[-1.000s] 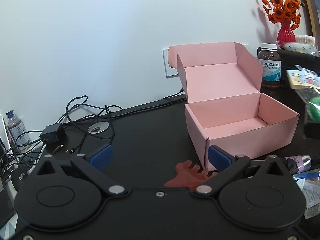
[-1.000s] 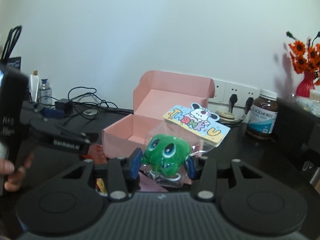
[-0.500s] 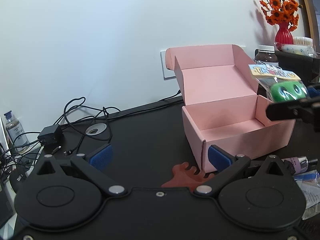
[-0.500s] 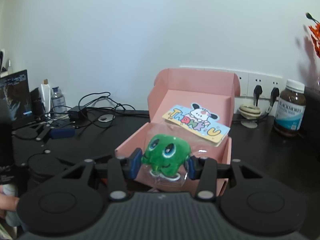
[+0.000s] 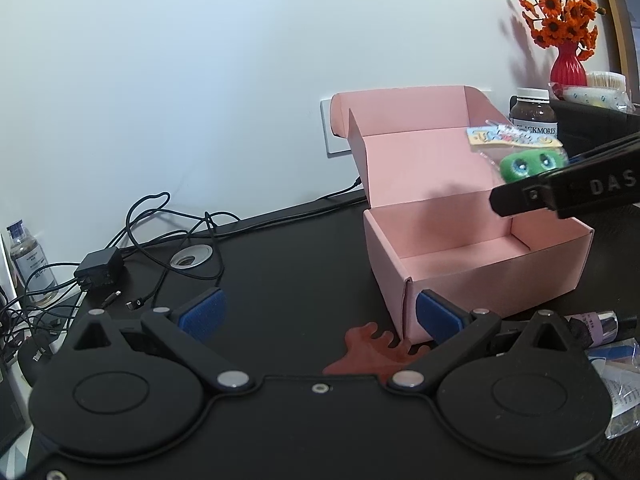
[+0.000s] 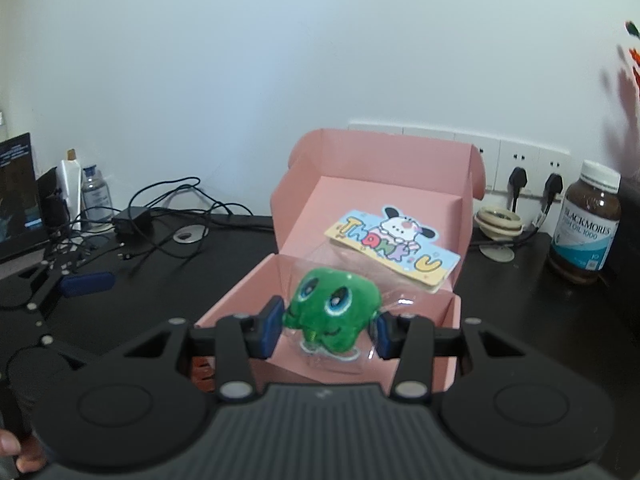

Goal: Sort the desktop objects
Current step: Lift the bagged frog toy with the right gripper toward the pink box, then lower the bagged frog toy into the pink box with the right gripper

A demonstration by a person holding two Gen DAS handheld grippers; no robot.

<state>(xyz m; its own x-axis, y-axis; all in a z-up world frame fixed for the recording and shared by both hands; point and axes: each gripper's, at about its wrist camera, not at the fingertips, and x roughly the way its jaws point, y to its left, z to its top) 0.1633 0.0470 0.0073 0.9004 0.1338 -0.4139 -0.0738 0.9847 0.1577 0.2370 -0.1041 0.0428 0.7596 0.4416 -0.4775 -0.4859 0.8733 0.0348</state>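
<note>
My right gripper [image 6: 327, 330] is shut on a green plush toy [image 6: 334, 314] sealed in a clear bag with a "Thank U" card [image 6: 392, 248]. It hangs over the open pink box [image 6: 416, 364], whose lid stands upright at the back. In the left wrist view the same toy [image 5: 528, 166] floats above the right end of the pink box [image 5: 480, 276], with the right gripper's finger [image 5: 560, 194] reaching in from the right. My left gripper [image 5: 320, 312] is open and low over the black desk, with a reddish hand-shaped piece [image 5: 372, 350] between its fingers.
Tangled cables and a black adapter [image 5: 100, 266] lie at the back left near a small bottle [image 5: 30, 268]. A brown supplement jar [image 6: 586, 224] and wall sockets [image 6: 520, 168] stand right of the box. A purple tube [image 5: 592, 322] and plastic packets [image 5: 616, 380] lie at the right. A red vase of orange flowers [image 5: 568, 40] stands behind.
The right gripper has carried the green toy leftward until it hangs over the pink box. The left gripper has stayed where it was.
</note>
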